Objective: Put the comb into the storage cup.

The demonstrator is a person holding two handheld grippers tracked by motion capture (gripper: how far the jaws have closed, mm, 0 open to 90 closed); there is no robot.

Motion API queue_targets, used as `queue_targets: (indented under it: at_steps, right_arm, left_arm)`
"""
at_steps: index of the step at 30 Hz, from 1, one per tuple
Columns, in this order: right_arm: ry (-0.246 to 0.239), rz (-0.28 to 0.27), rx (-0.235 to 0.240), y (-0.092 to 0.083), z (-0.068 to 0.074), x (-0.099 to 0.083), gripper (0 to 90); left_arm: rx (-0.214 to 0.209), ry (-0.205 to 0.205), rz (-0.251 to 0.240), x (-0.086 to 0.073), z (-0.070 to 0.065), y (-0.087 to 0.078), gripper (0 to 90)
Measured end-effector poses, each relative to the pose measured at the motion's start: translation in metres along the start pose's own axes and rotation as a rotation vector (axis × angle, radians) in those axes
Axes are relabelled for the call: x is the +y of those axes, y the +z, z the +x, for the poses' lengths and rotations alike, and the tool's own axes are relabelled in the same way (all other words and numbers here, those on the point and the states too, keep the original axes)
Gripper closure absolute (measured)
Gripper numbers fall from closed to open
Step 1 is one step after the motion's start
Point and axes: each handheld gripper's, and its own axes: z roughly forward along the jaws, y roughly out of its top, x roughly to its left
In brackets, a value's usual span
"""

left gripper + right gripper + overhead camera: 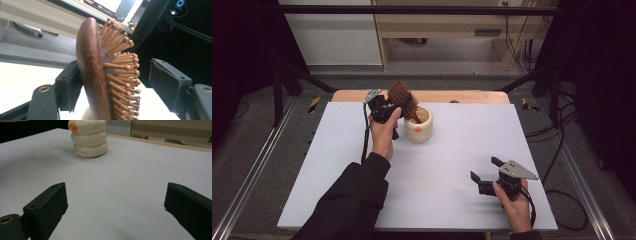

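Two grippers: left gripper (pixel 398 106) jaws parted, wooden hairbrush (pixel 100 75) loose between, handle in cream holder (pixel 418 126); back off straight. Right gripper (pixel 486 176) open, idle.

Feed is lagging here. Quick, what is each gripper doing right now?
Left gripper: open, wooden hairbrush between its jaws, bristle-side pad clear.
Right gripper: open, nothing between its jaws, resting low over the table.

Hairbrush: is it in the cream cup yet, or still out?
In. The hairbrush stands handle-down in the cream cup, head above the rim; the left gripper has a gap on the bristle side.
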Motion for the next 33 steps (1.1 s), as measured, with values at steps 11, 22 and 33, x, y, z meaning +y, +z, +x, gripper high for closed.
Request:
queue_targets:
  at_steps: [11,22,33]
  right_arm:
    - [0.002,-0.001,0.0,0.0,0.0,0.0,5.3]
    - [0.002,-0.005,0.0,0.0,0.0,0.0,5.0]
    - [0.003,-0.006,-0.001,0.0,0.0,0.001,4.9]
  left_arm:
    - [0.008,0.019,-0.006,0.0,-0.002,-0.003,16.9]
    - [0.025,0.061,0.013,0.0,-0.007,-0.009,8.3]
    - [0.026,0.083,0.021,0.003,-0.008,-0.02,7.8]
